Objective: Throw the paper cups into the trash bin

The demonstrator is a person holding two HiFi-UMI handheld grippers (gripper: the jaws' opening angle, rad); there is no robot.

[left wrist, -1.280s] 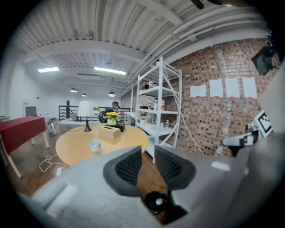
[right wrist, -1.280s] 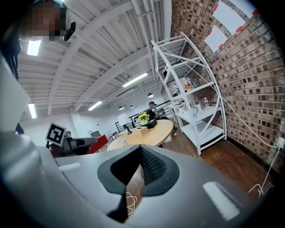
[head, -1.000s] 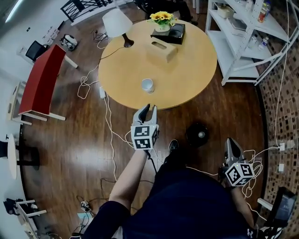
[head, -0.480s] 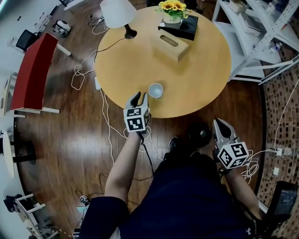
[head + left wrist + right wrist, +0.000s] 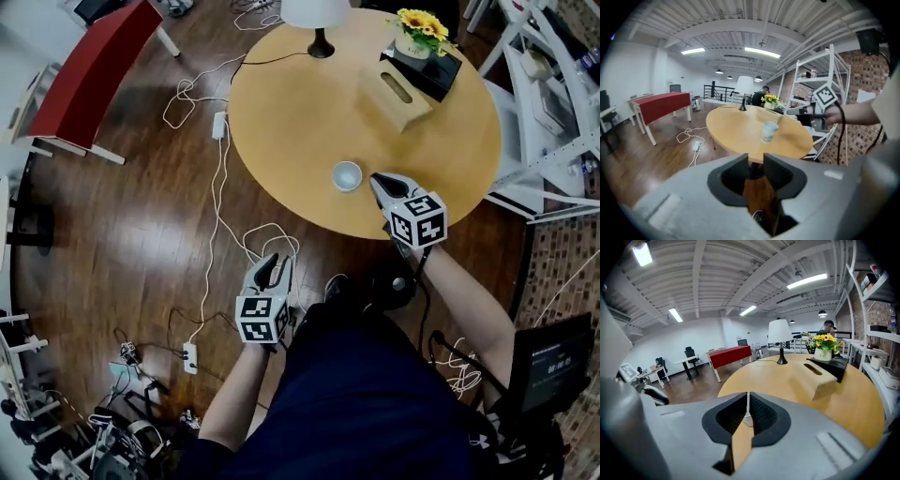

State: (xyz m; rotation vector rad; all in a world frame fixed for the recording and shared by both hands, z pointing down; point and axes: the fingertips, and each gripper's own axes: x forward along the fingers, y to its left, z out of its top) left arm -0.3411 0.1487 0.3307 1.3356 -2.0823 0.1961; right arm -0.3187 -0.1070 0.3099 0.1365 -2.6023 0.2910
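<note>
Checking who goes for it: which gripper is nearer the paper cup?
Right. The right gripper is over the table, close beside the paper cup; the left gripper is off the table, over the floor.

Round table (image 5: 291, 122): light wood, smooth, matt-satin top. Paper cup (image 5: 347, 175) on it: white paper, matt. Tissue box (image 5: 396, 94) on it: pale wood, matt. Floor (image 5: 122, 225) round the table: dark wood planks, glossy, patches of glare. Shelf rack (image 5: 553, 89) beside the table: white-painted metal. Right gripper (image 5: 377, 180) at the table edge: grey matt plastic shell, black ribbed pads (image 5: 762, 413).
</note>
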